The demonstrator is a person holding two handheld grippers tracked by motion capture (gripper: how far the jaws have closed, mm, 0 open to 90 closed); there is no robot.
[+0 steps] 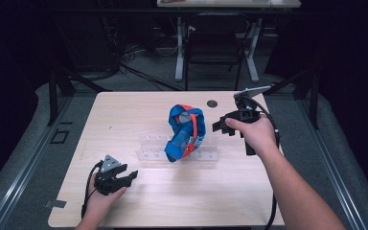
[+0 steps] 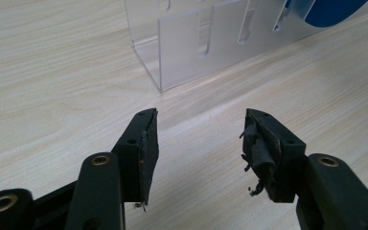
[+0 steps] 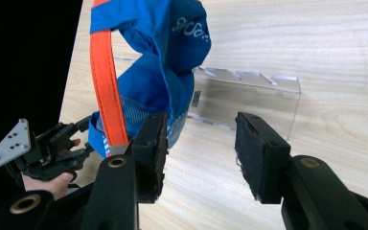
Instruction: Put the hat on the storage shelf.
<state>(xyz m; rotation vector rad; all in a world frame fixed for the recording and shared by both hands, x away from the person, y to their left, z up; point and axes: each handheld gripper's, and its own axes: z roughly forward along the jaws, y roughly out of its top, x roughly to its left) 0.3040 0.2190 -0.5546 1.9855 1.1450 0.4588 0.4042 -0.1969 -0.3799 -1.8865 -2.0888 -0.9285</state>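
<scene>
A blue cap (image 1: 186, 132) with an orange strap (image 3: 104, 91) stands propped on a clear acrylic rack (image 1: 148, 146) in the middle of the wooden table (image 1: 124, 110). My left gripper (image 1: 132, 176) rests near the front left of the table, pointed at the rack's end (image 2: 182, 48). Its jaws (image 2: 199, 127) stand open over bare wood. To the right of the cap is my right gripper (image 1: 219, 127), aimed at it. Those jaws (image 3: 201, 129) are open too, with nothing between them, and the cap (image 3: 163, 57) lies just beyond the left fingertip. The other hand's gripper (image 3: 84, 136) shows farther off.
A small dark round spot (image 1: 212, 103) marks the table behind the cap. Beyond the far edge stand a chair (image 1: 213, 48) and a desk's white legs (image 1: 179, 48). Dark floor surrounds the table, with cables trailing from both grippers.
</scene>
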